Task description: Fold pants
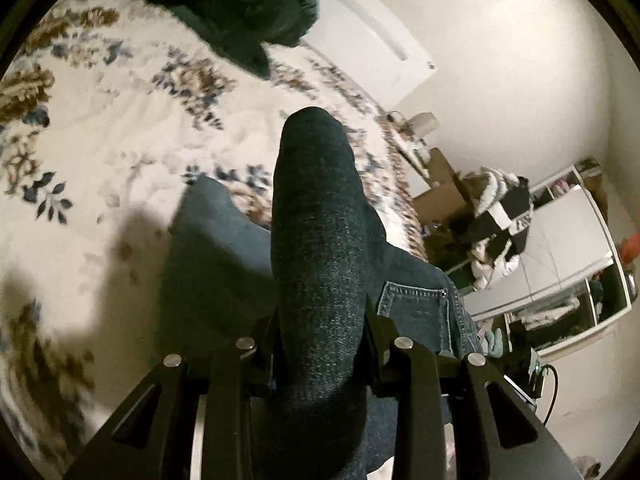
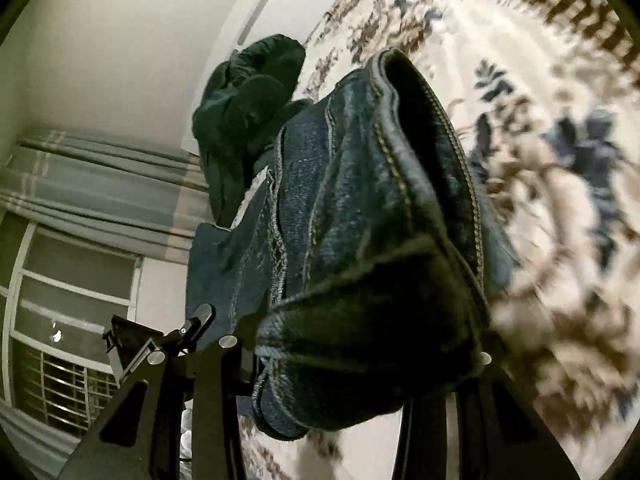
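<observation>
The pants are dark blue jeans (image 1: 320, 264), held up off a floral bedspread (image 1: 120, 128). My left gripper (image 1: 320, 344) is shut on a thick fold of the jeans that rises between its fingers; a back pocket (image 1: 416, 304) hangs to the right. My right gripper (image 2: 352, 360) is shut on the jeans (image 2: 360, 200) at a stitched seam edge, and the bunched denim hides its fingertips. The left gripper (image 2: 160, 352) shows at the lower left of the right wrist view, holding the same jeans.
A dark green garment (image 1: 240, 8) lies at the far side of the bed, also in the right wrist view (image 2: 244, 112). A cluttered wardrobe shelf (image 1: 560, 264) stands right of the bed. A curtained window (image 2: 72, 280) and white wall are behind.
</observation>
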